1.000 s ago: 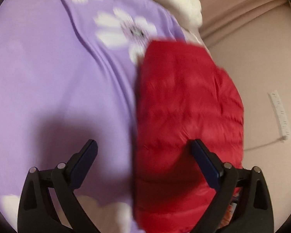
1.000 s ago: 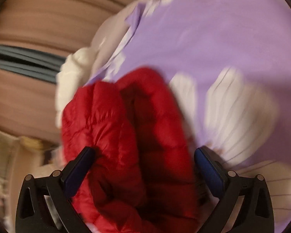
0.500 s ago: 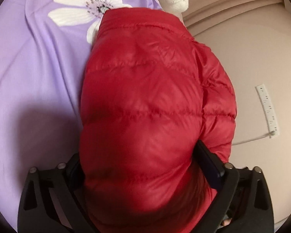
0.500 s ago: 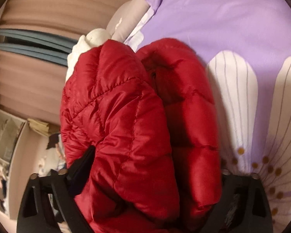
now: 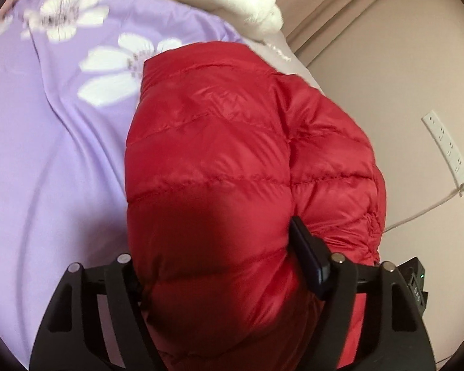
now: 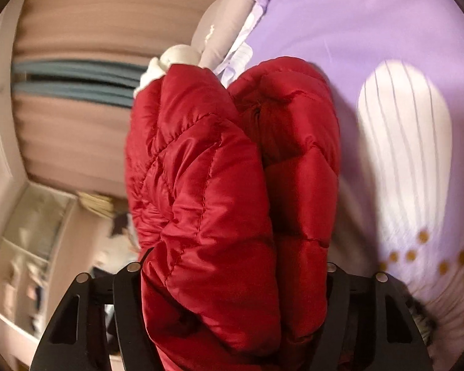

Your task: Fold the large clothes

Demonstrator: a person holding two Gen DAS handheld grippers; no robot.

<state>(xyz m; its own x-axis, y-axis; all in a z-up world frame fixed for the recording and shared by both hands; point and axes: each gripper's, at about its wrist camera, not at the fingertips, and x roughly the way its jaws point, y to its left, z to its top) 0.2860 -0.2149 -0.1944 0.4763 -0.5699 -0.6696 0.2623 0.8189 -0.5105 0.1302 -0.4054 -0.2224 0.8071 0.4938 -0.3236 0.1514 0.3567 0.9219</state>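
Both grippers were closing on the folded red puffer jacket [image 5: 219, 160]: left gripper [image 5: 219, 266] and right gripper [image 6: 232, 278] each pinched its padded bulk over the purple floral bedsheet [image 5: 46, 154]

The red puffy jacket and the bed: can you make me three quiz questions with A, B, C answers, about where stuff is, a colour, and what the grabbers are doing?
1. Where is the power strip?
A on the floor
B on the bed
C in a gripper

2. What colour is the flowered bedsheet?
A green
B purple
C orange

3. What sits between the jaws of both grippers?
A nothing
B a pillow
C the red jacket

Answers: A, it lies on the beige floor beside the bed; B, purple with white flowers; C, the left gripper and right gripper are closing on it.
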